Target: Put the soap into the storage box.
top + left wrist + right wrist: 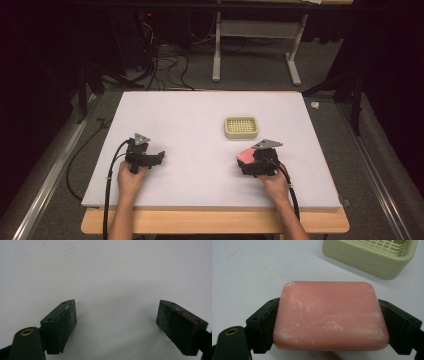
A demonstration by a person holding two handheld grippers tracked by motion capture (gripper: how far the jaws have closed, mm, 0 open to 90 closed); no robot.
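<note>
One pink soap bar [330, 316] — clamped in the right hand-held gripper [329, 325] — one soap dish [372, 258].

both forearms come in from the near edge. the left gripper [159, 156] rests low near the table's left side, jaws spread wide apart and holding nothing. the right gripper [245, 159] sits toward the right, jaws clamped on something.

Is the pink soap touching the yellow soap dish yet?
Apart. The right gripper view shows the pink soap clamped between the right gripper jaws, with bare white table between it and the soap dish.
</note>
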